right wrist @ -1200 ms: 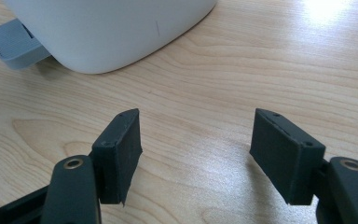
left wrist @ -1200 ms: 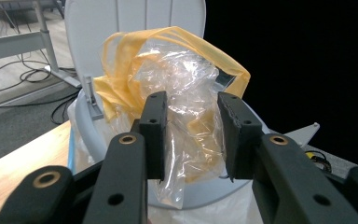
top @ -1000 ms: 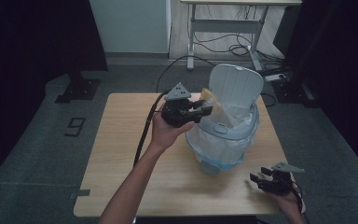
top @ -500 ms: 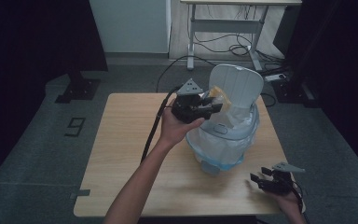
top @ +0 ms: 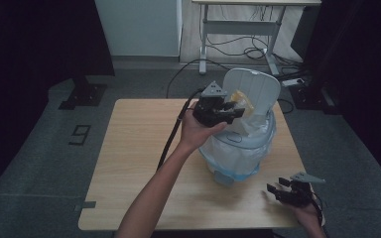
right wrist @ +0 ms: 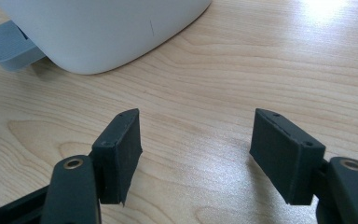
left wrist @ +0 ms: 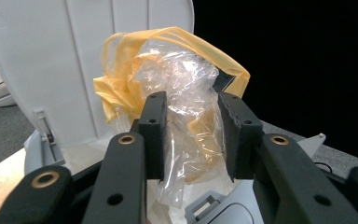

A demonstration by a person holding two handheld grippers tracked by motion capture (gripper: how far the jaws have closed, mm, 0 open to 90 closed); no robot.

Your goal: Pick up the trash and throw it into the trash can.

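Left gripper view: hand-held gripper [left wrist: 191, 135] pinches crinkled clear-and-yellow plastic bag [left wrist: 182, 88].

We see a light wooden table [top: 139, 148] standing on a grey floor [top: 39, 163]. On its right half, toward the far edge, sits a white pedal bin [top: 238, 153] with its lid raised and its grey pedal [right wrist: 9, 44] facing the near edge.
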